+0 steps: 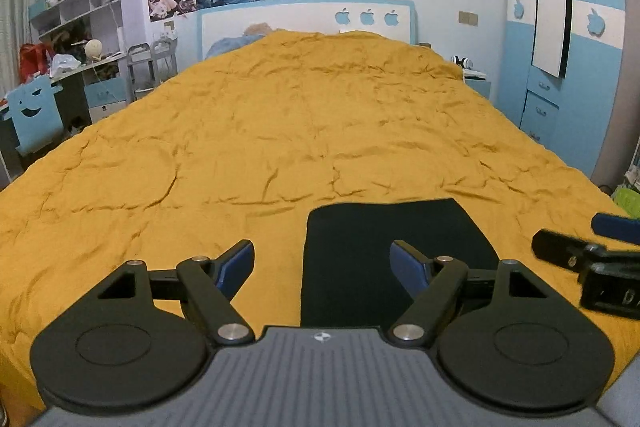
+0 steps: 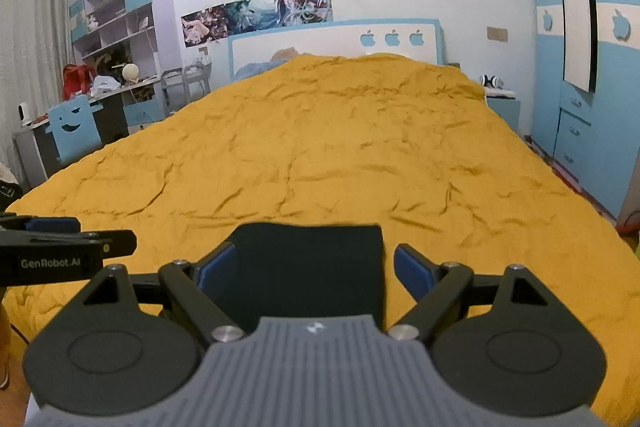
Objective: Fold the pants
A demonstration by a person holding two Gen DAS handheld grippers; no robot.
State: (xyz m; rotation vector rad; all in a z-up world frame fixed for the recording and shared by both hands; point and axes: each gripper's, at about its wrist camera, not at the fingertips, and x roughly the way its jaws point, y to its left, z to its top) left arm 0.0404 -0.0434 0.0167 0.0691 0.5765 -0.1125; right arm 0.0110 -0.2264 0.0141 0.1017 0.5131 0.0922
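With the pants lying as a compact dark rectangle on the yellow bedspread, the fold looks done, so the sound move is to back both claws away without snagging cloth. Left gripper is released and empty, pants at its one o'clock. Right gripper is likewise spread and empty, pants at twelve o'clock
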